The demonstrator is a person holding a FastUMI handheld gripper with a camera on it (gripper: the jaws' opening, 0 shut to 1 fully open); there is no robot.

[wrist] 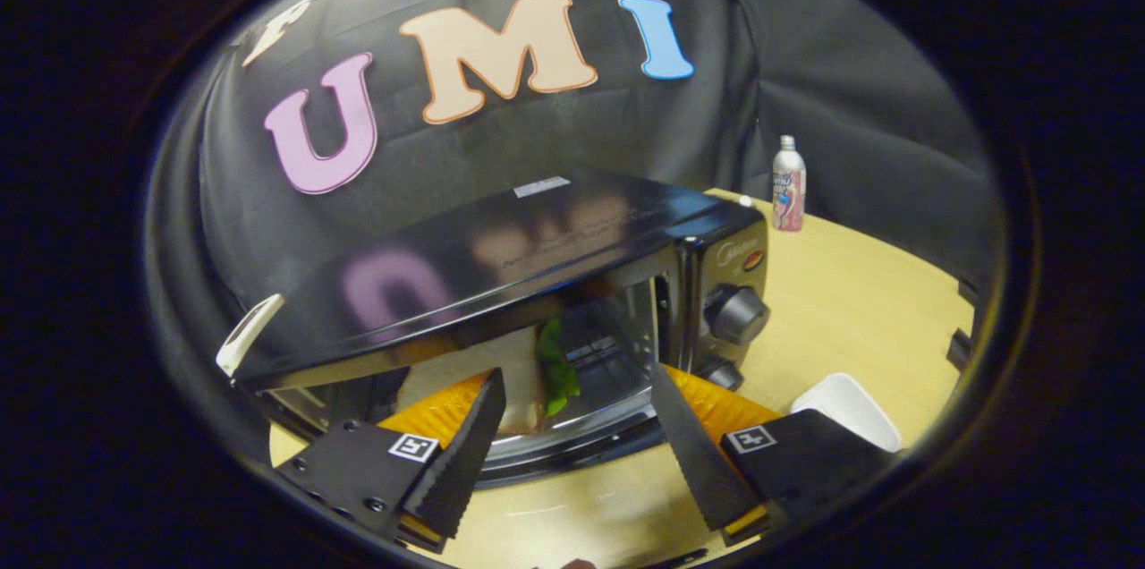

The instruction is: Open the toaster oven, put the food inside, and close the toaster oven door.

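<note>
Nearest of all, the gripper [572,390] shows its two fingers spread wide apart with nothing pressed between them; their tips point into the mouth of the toaster oven [501,283]. Starting at the left, a pale, tilted tab-like piece [249,334] sticks out at the oven's left corner; it may be the door handle, but the curved lens makes that hard to say. Beside it, the left finger [465,448] lies over the edge of an orange plate [429,415], which sits low at the oven's front opening, its rim reappearing past the right finger. On the plate stands the food, a sandwich [510,381] of pale bread with a green leaf [556,368] hanging from its right side; it sits between the fingers and just beyond their tips, inside the oven's cavity or at its threshold. Open space remains in the cavity to the right of the leaf, where the wire rack [599,354] is bare. The right finger [693,448] crosses the plate's right part, close to the oven's inner side wall. Further right, the control panel carries two knobs [738,314], one above the other. A white dish [850,408] lies on the wooden table [850,301] near the gripper's right side. Farther back, well apart from the oven, a bottle [788,184] stands upright near the table's far edge, with bare tabletop between it and the dish.
</note>
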